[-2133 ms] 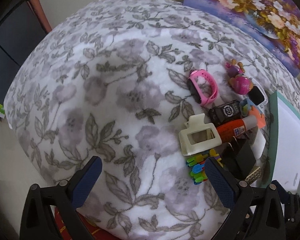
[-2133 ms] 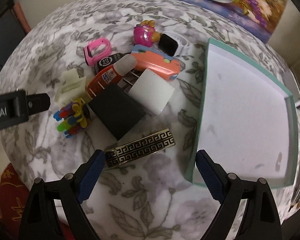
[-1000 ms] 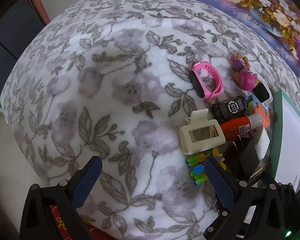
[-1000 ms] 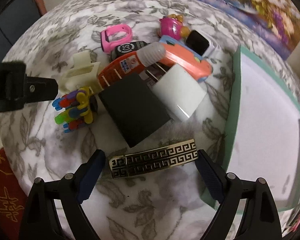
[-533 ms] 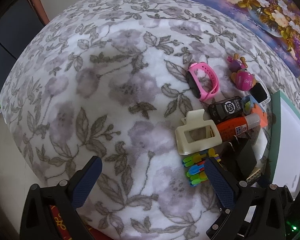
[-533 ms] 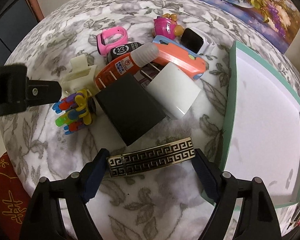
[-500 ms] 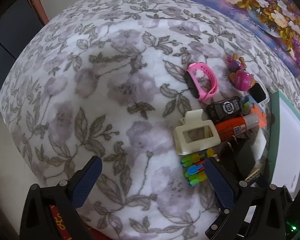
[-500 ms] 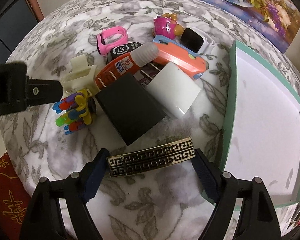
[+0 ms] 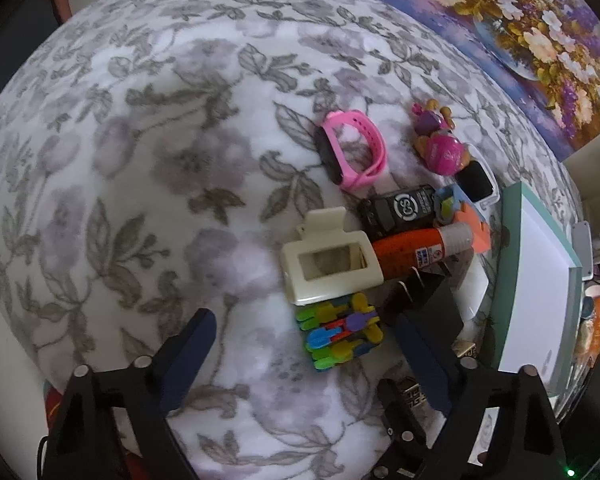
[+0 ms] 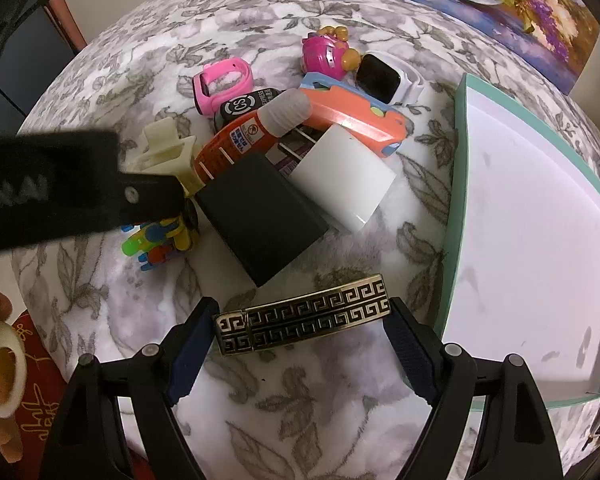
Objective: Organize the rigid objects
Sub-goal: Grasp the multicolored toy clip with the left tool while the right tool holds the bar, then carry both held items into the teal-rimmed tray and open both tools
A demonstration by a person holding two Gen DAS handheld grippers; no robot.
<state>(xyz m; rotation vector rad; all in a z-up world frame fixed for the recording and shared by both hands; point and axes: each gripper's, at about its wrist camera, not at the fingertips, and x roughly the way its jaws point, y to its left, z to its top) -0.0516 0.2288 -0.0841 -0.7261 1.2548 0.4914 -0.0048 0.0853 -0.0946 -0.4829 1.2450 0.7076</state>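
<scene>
Floral blanket [image 10: 300,408] carries everything. Teal-rimmed tray [image 10: 458,184], white inside and bare, sits on the right side of the pile, well placed as the destination.

Pile, descending: black block [image 10: 260,216], white block [image 10: 342,178], orange glue bottle [image 10: 244,136], cream hair claw [image 9: 328,268], coloured clip bundle [image 9: 340,334].

Gold key-pattern barrette [image 10: 304,314] lies just in front of the black block, spanning the gap between the right gripper [image 10: 302,334] pads, each end touching or nearly touching a pad.

Judgement: close squarely on the ends; a slim bar may twist out.

Left gripper [image 9: 308,352] spread wide, empty, over the clip bundle.
</scene>
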